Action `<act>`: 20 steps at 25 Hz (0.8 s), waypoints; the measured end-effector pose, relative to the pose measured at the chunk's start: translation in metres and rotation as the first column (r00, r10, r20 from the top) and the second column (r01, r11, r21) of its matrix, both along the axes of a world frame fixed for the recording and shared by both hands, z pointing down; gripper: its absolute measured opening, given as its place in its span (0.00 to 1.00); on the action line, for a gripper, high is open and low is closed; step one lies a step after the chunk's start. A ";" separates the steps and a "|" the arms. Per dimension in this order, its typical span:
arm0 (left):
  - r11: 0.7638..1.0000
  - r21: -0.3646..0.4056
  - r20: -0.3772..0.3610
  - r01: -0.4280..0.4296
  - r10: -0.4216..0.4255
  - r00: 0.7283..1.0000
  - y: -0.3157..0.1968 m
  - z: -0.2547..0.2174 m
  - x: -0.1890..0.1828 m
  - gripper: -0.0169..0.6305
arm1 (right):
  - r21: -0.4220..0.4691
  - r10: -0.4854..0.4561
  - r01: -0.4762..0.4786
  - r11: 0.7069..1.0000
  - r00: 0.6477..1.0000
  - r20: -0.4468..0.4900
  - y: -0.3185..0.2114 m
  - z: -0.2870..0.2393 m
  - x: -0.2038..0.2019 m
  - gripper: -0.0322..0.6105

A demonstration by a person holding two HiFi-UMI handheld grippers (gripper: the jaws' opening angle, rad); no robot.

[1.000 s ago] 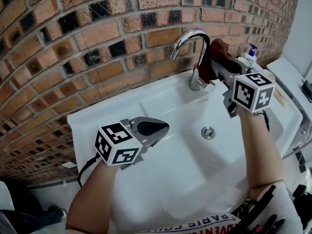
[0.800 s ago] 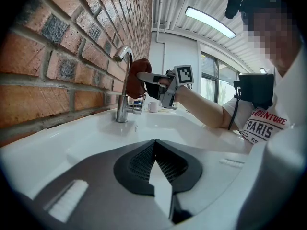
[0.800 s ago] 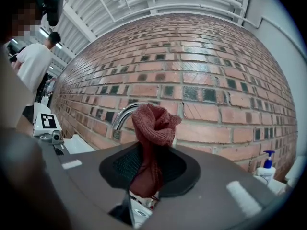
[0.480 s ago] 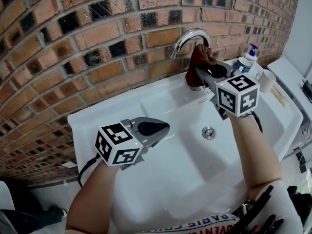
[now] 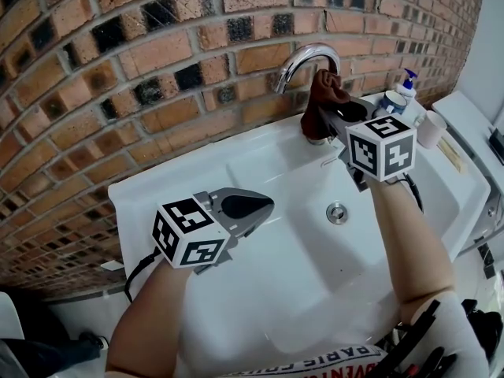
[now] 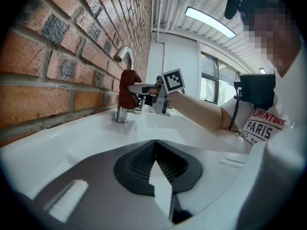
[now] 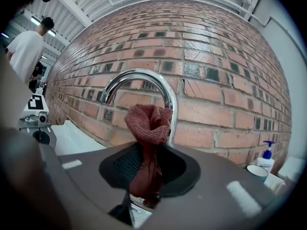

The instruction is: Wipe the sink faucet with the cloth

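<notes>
Left gripper (image 5: pixel 256 207) over front left part of white sink (image 5: pixel 157 186): jaws pressed together, nothing in them, just hanging there. Farther back, right gripper (image 5: pixel 335 116) pinches red-brown cloth (image 5: pixel 324 93) tight. Cloth bunch sticks up and looks pressed on shiny faucet (image 5: pixel 303 56) neck, at sink's back edge, under the curve. Looks like wiping step, partway. Next move, my guess: rub cloth up over curve, then down to base, squeezing hard so it won't slip.
</notes>
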State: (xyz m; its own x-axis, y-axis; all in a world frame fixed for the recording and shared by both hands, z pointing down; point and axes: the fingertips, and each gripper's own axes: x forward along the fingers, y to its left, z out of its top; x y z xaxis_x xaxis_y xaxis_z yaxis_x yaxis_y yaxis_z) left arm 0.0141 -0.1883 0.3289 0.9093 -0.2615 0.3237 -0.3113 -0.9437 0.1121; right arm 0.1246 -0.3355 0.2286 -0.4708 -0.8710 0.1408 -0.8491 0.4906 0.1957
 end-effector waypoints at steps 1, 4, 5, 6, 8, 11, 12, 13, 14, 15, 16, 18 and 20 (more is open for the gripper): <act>1.000 0.000 0.000 0.000 0.000 1.000 0.000 0.000 0.000 0.03 | 0.000 0.000 0.000 1.000 1.000 0.000 0.000 0.000 0.000 0.19; 1.000 0.000 0.001 0.000 0.000 1.000 0.000 0.000 0.000 0.03 | -0.002 0.001 -0.001 1.000 1.000 0.008 0.000 -0.001 0.000 0.19; 1.000 0.000 0.001 0.000 0.000 1.000 0.000 0.000 0.000 0.03 | -0.003 0.001 -0.001 1.000 1.000 0.011 0.000 -0.001 0.000 0.19; 1.000 -0.001 0.001 0.000 0.000 1.000 0.000 0.000 0.000 0.03 | -0.004 0.001 -0.001 1.000 1.000 0.013 0.000 -0.003 -0.001 0.19; 1.000 -0.001 0.000 0.000 0.000 1.000 0.000 0.000 0.000 0.03 | 0.000 0.004 -0.004 1.000 1.000 0.020 0.000 -0.006 -0.001 0.19; 1.000 -0.002 0.000 0.000 0.000 1.000 0.000 0.000 0.000 0.03 | 0.035 0.010 -0.011 0.999 0.999 0.038 0.002 -0.019 -0.002 0.19; 1.000 -0.002 0.000 0.000 0.000 1.000 0.000 0.000 0.000 0.03 | 0.053 0.012 -0.014 0.998 0.999 0.041 0.003 -0.025 -0.002 0.19; 1.000 -0.002 0.000 -0.001 0.001 1.000 0.000 0.000 0.000 0.03 | 0.071 0.013 -0.016 0.997 0.999 0.043 0.004 -0.031 -0.003 0.19; 1.000 -0.002 -0.001 -0.001 0.001 1.000 0.000 0.000 0.000 0.03 | 0.083 0.012 -0.016 0.996 0.999 0.044 0.005 -0.036 -0.004 0.19; 1.000 -0.002 -0.001 -0.001 0.001 1.000 0.000 0.000 0.000 0.03 | 0.091 0.011 -0.015 0.996 0.999 0.044 0.006 -0.040 -0.005 0.19; 1.000 -0.002 -0.001 0.000 0.000 1.000 0.000 0.000 0.000 0.03 | 0.094 0.009 -0.013 0.995 0.999 0.043 0.006 -0.041 -0.005 0.19; 1.000 -0.001 -0.001 0.000 0.000 1.000 0.000 0.000 0.000 0.03 | 0.094 0.007 -0.012 0.995 0.999 0.046 0.006 -0.041 -0.006 0.19; 1.000 -0.001 0.000 -0.001 0.001 1.000 0.000 0.000 0.000 0.03 | 0.098 0.001 -0.005 0.995 0.999 0.048 0.007 -0.043 -0.009 0.19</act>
State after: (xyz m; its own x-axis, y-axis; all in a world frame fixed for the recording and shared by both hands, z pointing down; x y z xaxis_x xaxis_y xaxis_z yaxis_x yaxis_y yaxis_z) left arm 0.0142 -0.1884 0.3289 0.9097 -0.2605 0.3235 -0.3105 -0.9438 0.1132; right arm 0.1154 -0.3290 0.1856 -0.4721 -0.8809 0.0326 -0.8601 0.4684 0.2021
